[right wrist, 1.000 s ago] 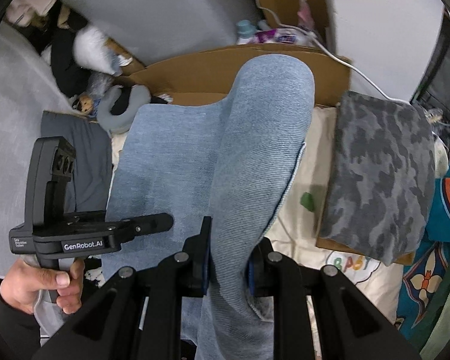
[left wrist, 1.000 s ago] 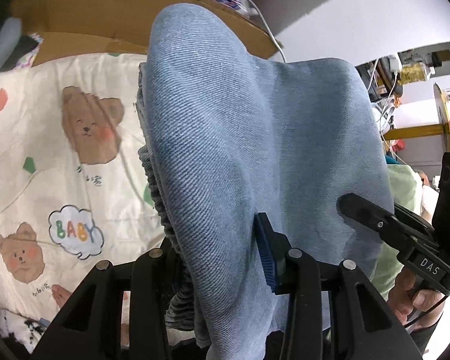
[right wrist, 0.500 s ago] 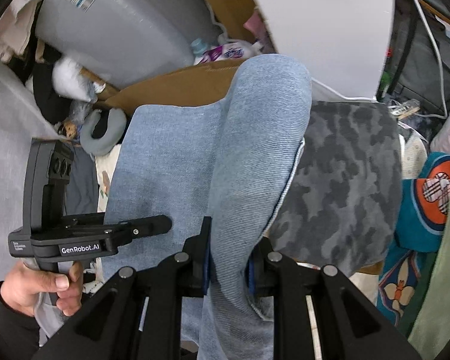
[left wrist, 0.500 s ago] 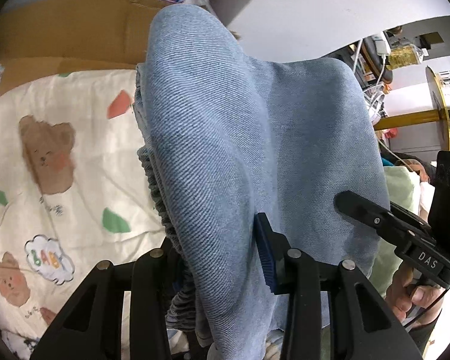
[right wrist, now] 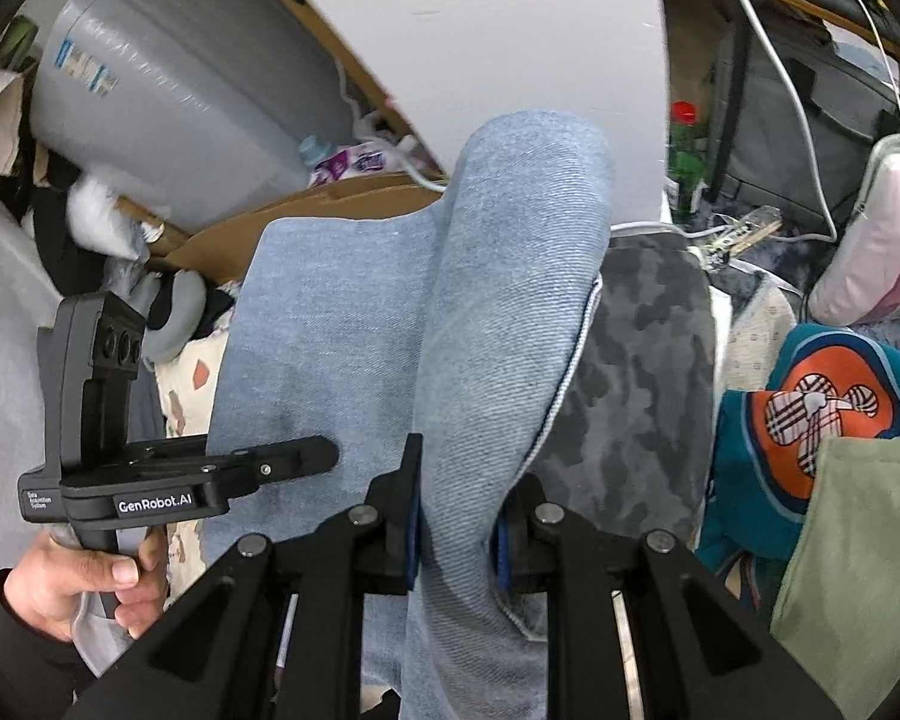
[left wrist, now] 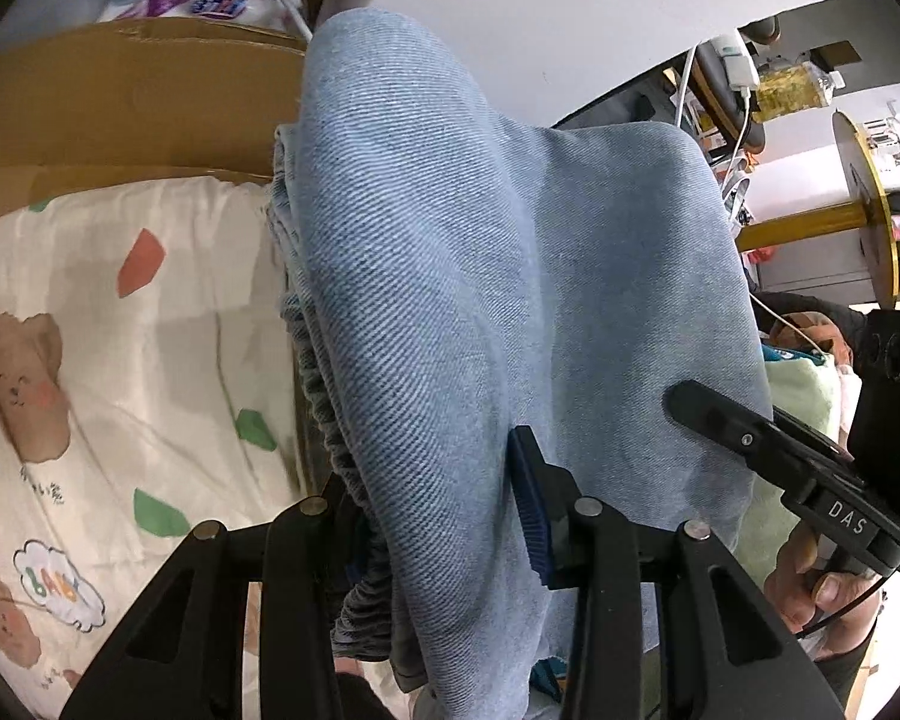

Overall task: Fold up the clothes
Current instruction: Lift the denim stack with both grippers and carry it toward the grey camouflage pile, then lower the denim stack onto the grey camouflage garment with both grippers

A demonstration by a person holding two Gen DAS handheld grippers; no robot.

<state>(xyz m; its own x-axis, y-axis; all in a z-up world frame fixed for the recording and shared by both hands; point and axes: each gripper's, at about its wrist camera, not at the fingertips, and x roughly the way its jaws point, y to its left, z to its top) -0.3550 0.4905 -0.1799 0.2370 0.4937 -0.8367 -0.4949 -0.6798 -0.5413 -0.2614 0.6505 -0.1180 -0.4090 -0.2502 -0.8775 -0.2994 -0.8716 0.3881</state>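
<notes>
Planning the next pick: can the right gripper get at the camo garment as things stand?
Probably not: the right gripper is shut on the denim garment, which drapes over the camo garment's near edge. It must let go first.

Denim garment (right wrist: 498,324) over camouflage cloth (right wrist: 642,372) — bear-print sheet (left wrist: 120,348) left, cardboard (left wrist: 120,102) behind

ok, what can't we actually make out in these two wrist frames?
- Left wrist view: the left gripper has its left finger pad buried under the denim garment; only the right pad shows.
- Both views: the garment's lower end is cut off by the bottom edge, so its type and fold state are unclear.
- Right wrist view: the camouflage garment is partly covered by the denim.
- Left wrist view: the bear-print sheet is motion-blurred.
</notes>
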